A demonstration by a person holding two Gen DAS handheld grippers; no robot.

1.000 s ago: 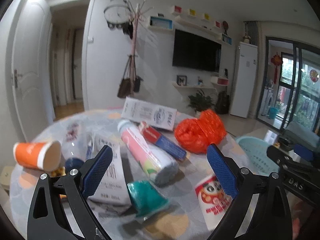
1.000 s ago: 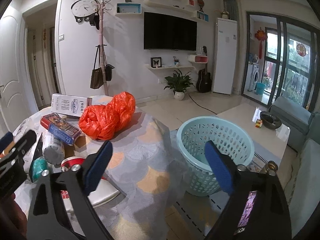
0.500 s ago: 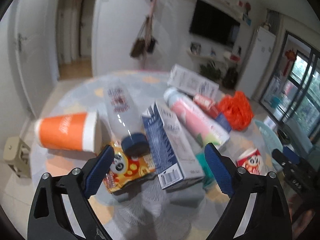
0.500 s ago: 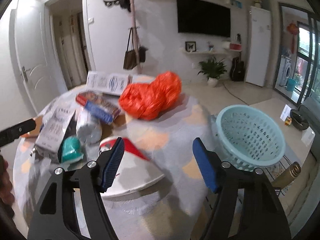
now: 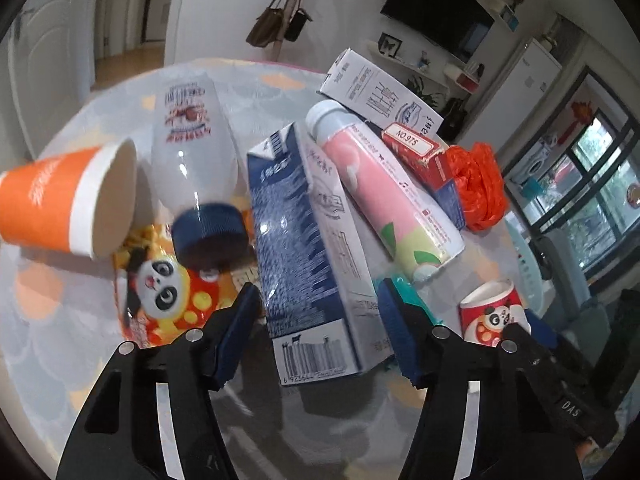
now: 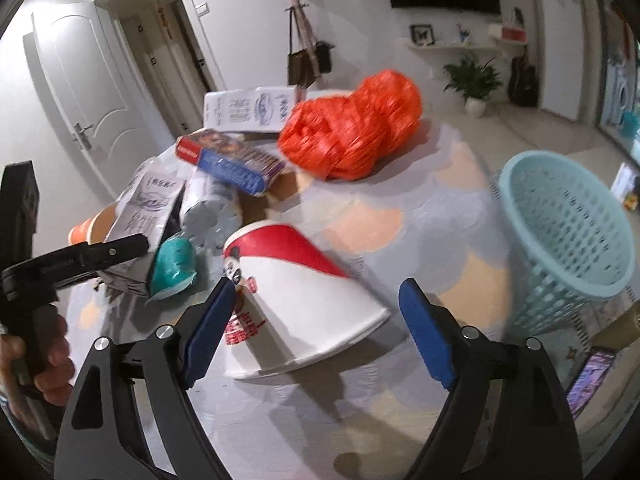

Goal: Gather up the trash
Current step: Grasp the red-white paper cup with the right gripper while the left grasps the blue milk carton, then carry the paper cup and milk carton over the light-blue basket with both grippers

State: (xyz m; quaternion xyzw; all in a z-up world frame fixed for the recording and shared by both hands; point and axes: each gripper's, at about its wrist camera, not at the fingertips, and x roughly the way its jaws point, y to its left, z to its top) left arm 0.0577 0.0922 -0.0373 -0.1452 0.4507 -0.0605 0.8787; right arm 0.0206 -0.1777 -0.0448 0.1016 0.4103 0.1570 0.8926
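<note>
L tongs (image 5: 318, 316) spread w/ the milk carton (image 5: 308, 240) lying between them on the surface (image 5: 48, 320), R tongs (image 6: 316, 320) spread over the paper cup (image 6: 296, 300) on its side near the basket (image 6: 568, 236); both prob light, crushable, so grip mid-body.

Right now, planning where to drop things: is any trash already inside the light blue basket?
No, the light blue basket shows only its bare perforated walls inside.

Wall television (image 5: 436, 4), hanging handbags (image 6: 308, 62), potted plant (image 6: 474, 80), white door (image 6: 86, 92).
</note>
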